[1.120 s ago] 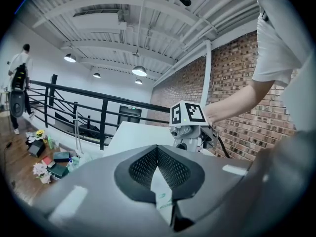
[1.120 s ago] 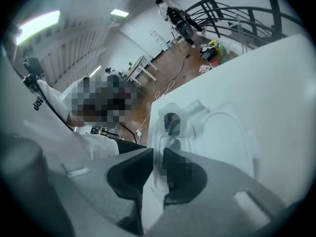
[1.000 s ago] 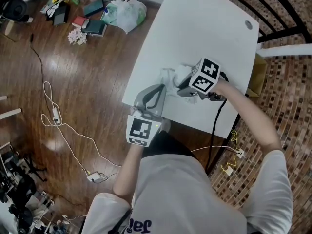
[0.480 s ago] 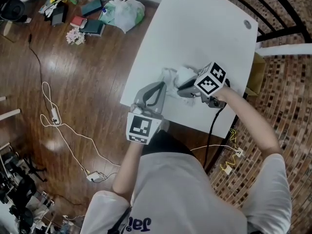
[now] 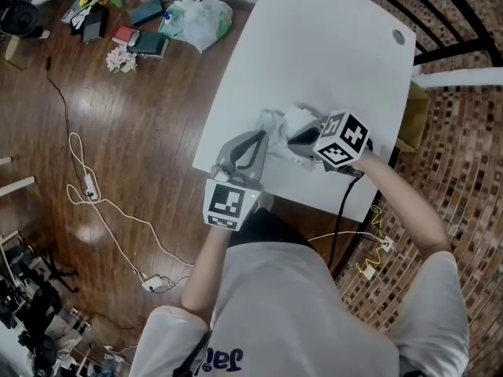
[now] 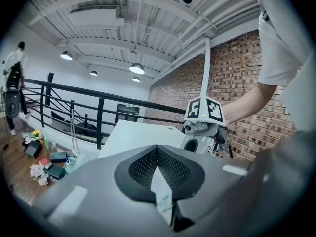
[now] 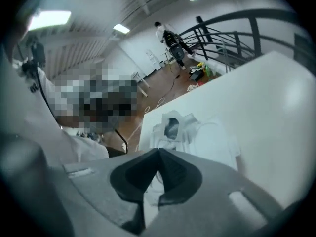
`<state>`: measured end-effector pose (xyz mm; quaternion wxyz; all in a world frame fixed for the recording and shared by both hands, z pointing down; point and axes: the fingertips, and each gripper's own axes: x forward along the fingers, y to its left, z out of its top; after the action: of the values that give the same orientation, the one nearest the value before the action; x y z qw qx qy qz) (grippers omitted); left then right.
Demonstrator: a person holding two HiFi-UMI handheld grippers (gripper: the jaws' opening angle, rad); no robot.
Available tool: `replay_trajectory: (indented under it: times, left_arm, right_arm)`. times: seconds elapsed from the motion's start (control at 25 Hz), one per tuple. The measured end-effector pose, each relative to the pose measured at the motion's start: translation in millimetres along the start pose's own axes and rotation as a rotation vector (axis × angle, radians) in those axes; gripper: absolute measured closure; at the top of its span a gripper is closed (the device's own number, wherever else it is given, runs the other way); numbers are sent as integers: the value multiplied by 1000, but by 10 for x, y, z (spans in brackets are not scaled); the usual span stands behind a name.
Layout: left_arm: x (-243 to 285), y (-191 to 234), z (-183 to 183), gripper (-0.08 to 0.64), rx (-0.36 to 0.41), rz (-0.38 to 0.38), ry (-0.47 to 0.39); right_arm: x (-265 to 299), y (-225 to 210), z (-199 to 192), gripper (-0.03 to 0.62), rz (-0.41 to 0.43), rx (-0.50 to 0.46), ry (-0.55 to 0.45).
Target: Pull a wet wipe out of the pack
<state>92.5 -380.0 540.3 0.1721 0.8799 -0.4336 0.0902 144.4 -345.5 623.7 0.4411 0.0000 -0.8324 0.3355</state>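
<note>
**A:** Where is the pack?

**B:** The crumpled white soft-plastic wet-wipe pack (image 5: 284, 122) lies on the white table (image 5: 330, 53). In the head view it sits just above centre frame, near the table's lower edge.

**A:** Left gripper?

**B:** The left gripper (image 5: 261, 138) comes in from the lower left. Its jaws are closed on a white flap with green print at the pack's left side.

**A:** Right gripper?

**B:** The right gripper (image 5: 294, 140) comes in from the right and tilts down over the pack's top. Its jaws have just been closing, and the tips meet. A white strip shows in the gap under the tips. I cannot tell whether it is a pinched wipe or the pack behind.

**A:** Surroundings?

**B:** Brown wooden floor (image 5: 118, 148) on the left of the frame, with a white cable (image 5: 86, 187) lying on it.
</note>
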Motion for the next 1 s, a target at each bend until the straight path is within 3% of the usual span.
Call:
replay_trajectory:
  times: [0.08,0.28,0.4,0.48,0.56,0.68,0.76,1.0]
  left_arm:
    - [17,-1,16,551,2,1,-1]
    - [53,-14,64,551,7,-3,-4]
    - [67,-1,95,551,7,-3,-6]
    - [86,-23,111,551,10,-7,-7]
    - [99,-57,127,551,12,-15,-8]
    - [107,-99,149,549,14,-24,-8]
    - [107,-127,156,549,14,-25,-8]
    - [49,-164,165,549,18,-23,-9]
  right_arm:
    - [-17,9,-23,601,-68,-90,28]
    - [-108,-7,-41,603,-224,-203,6]
    - [-123,16,-23,603,-350,-347,43]
    - [-116,23,-55,603,-388,-397,63]
    - [-104,32,-93,603,-351,-324,30]
    - [-107,1,-122,603,-230,-65,-97]
    - [-132,-15,-118,603,-197,26,-157]
    - [-152,-17,-42,603,-345,-213,-72]
